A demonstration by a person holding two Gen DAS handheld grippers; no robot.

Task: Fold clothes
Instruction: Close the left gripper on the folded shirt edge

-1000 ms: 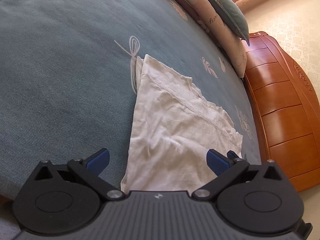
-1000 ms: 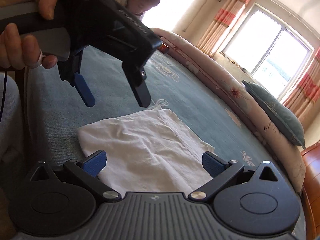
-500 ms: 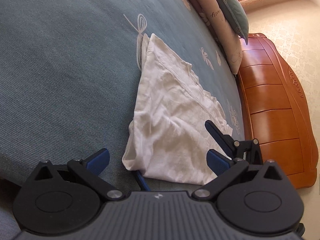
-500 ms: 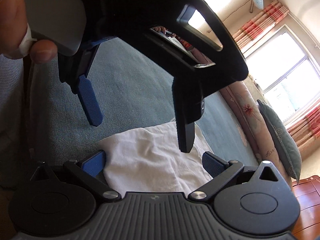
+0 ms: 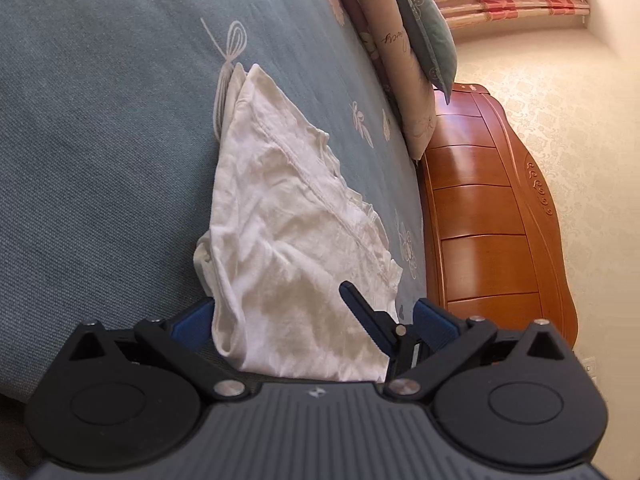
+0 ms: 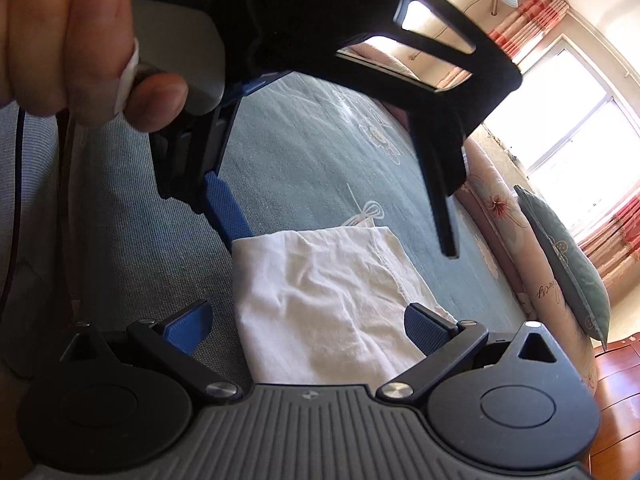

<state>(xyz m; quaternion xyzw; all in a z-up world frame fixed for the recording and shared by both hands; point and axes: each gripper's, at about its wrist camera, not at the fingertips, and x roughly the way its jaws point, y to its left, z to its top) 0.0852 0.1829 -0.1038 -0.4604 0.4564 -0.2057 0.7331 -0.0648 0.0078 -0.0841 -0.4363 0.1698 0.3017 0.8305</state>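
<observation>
The white garment [image 5: 288, 240] lies folded and creased on the blue-green bed cover [image 5: 100, 120], its near end reaching between the fingers of both claws.

Left claw [image 5: 312, 316]: jaws wide, blue pads on either side of the garment's near edge; whether the left pad touches the cloth cannot be told. In the right wrist view the same claw [image 6: 340, 220] hangs over the garment, held by a hand [image 6: 80, 48] at 10 o'clock — one blue pad sits at the cloth's left corner, the other finger points down above its far right side.

Right claw [image 6: 308, 324]: jaws wide, the garment [image 6: 332, 300] lying between the pads with nothing clamped. In the left wrist view one of its fingers [image 5: 368, 320] rises over the cloth at 5 o'clock.

Surroundings:
- White embroidered motif [image 5: 228, 52] on the cover at the garment's far end, 12 o'clock.
- Floral bolster [image 6: 520, 248] and grey-green pillow [image 6: 568, 264] along the far edge of the bed, 3 o'clock in the right wrist view.
- Wooden headboard [image 5: 492, 208] at 3 o'clock in the left wrist view.
- Window [image 6: 568, 136] with striped curtains [image 6: 608, 232] at 2 o'clock — strong backlight.
</observation>
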